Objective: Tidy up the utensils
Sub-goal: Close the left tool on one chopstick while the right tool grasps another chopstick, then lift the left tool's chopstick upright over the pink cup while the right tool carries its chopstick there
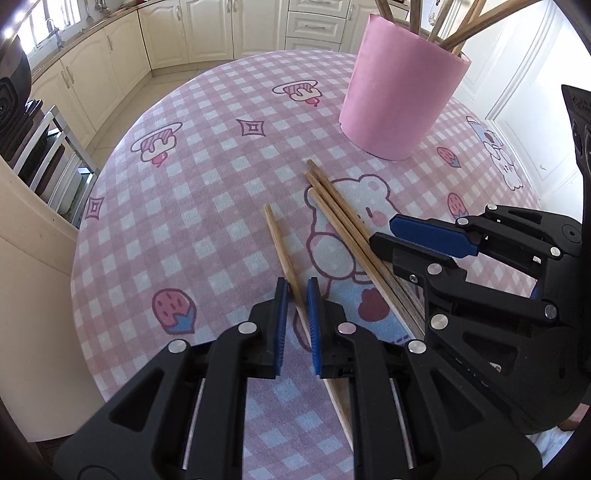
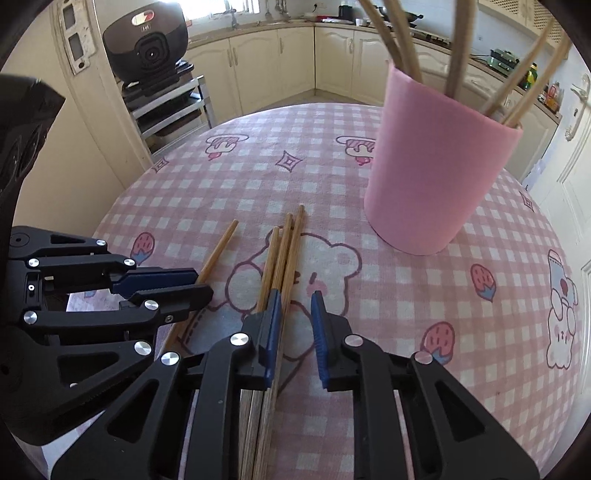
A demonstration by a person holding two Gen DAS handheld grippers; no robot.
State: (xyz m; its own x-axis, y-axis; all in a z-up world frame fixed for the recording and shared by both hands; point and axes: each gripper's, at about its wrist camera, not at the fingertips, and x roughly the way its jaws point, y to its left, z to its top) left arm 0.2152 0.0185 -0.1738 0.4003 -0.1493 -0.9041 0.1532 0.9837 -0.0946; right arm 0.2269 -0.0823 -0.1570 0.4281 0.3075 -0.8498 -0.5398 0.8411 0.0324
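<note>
A pink cylindrical holder (image 1: 399,85) (image 2: 439,162) stands on the table with several wooden chopsticks in it. A single chopstick (image 1: 282,251) (image 2: 218,251) lies on the cloth; my left gripper (image 1: 295,295) (image 2: 199,286) is open, its blue pads astride it without closing on it. Three chopsticks (image 1: 340,218) (image 2: 284,254) lie side by side to its right. My right gripper (image 2: 295,299) (image 1: 382,232) is open low over this bundle, which lies against its left pad.
The round table wears a pink checked cloth (image 1: 207,155) (image 2: 424,302) with bear and strawberry prints. Cream kitchen cabinets (image 1: 207,33) stand behind. A metal rack (image 2: 166,107) with a black appliance stands left of the table. A white door (image 2: 576,158) is at the right.
</note>
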